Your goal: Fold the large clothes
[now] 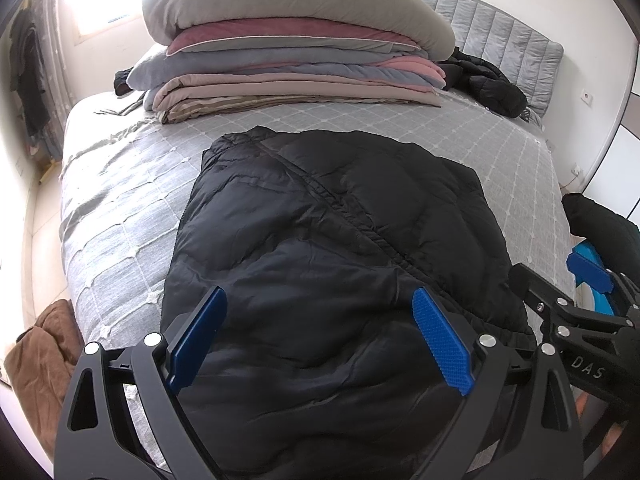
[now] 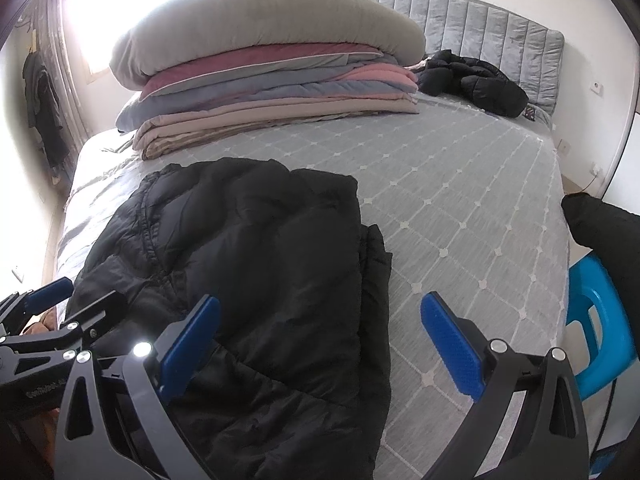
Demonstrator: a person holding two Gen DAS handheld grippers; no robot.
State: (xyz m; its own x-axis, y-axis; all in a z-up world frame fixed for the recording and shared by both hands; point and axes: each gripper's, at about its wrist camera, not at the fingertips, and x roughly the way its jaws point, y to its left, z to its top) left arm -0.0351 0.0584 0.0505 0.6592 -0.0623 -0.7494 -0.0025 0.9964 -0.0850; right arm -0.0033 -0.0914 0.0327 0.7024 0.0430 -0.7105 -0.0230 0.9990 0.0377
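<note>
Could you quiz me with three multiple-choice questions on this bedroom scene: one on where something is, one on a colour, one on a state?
1. Where does the stack of folded blankets sit?
A. On the floor
B. On the bed, beyond the black puffer jacket
C. On the blue chair

2. What colour are the pads on the gripper fingers?
A. Blue
B. Red
C. White

3. How do the left gripper and right gripper stand?
A. Both clamped on the jacket
B. One open, one shut
C. Both open, holding nothing

Answers: 1 B, the stack lies on the grey bedspread toward the headboard. 2 A, each pad is plainly blue. 3 C, both pairs of fingers are spread wide with nothing between.
</note>
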